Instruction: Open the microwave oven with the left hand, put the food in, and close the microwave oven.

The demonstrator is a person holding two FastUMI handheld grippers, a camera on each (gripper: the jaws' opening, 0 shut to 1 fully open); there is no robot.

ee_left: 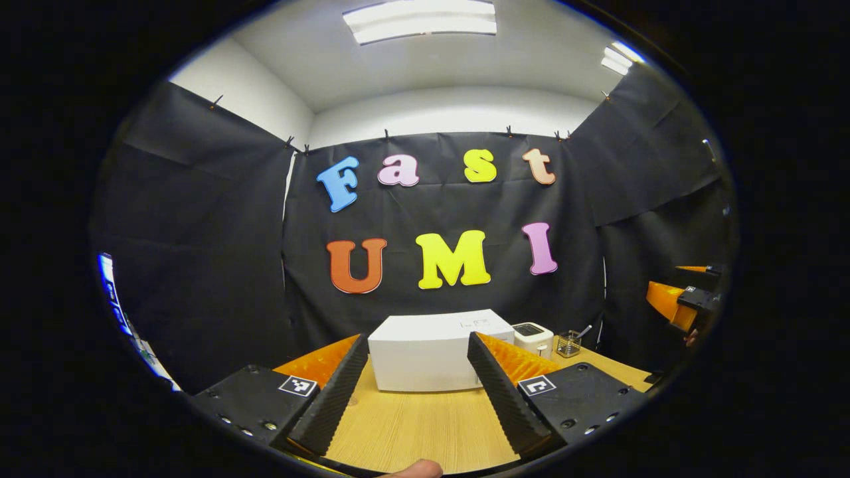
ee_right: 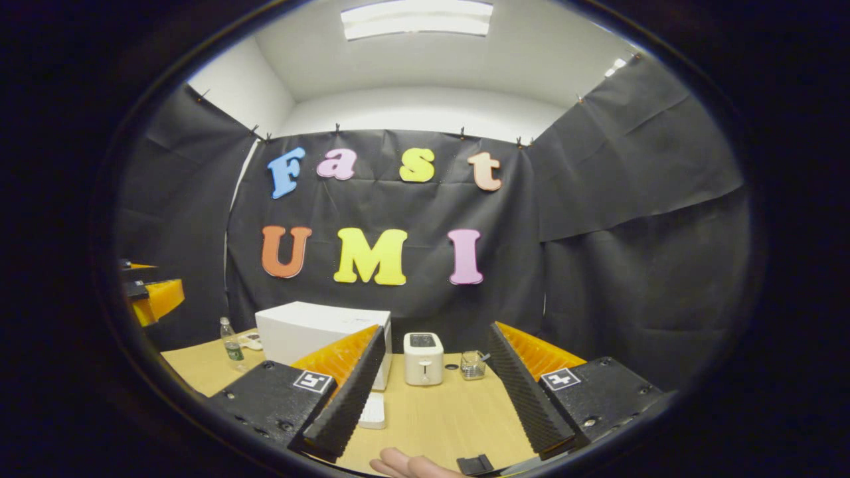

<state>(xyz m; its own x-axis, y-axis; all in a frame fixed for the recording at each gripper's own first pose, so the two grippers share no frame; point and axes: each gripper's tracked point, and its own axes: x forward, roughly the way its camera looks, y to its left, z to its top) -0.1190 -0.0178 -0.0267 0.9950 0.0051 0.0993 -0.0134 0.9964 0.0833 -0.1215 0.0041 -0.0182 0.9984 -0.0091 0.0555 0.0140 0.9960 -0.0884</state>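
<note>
The bench [ee_left: 412, 431], pale wood, carried everything, and the microwave oven [ee_left: 431, 352] sat toward its back edge against the black cloth, a plain white box with its door closed. The left gripper [ee_left: 412, 392] hung released, jaws wide, square in front of the oven with bare bench between them. To open it well, I judged that gripper should travel straight in and find the door's edge or handle, which I could not make out from here, before pulling in an arc. The right gripper [ee_right: 431, 398] was likewise spread and empty, off to the right. Beside the oven stood a small white toaster [ee_right: 423, 358], then a little glass holder [ee_right: 472, 365]. I could not tell which item was the food.
</note>
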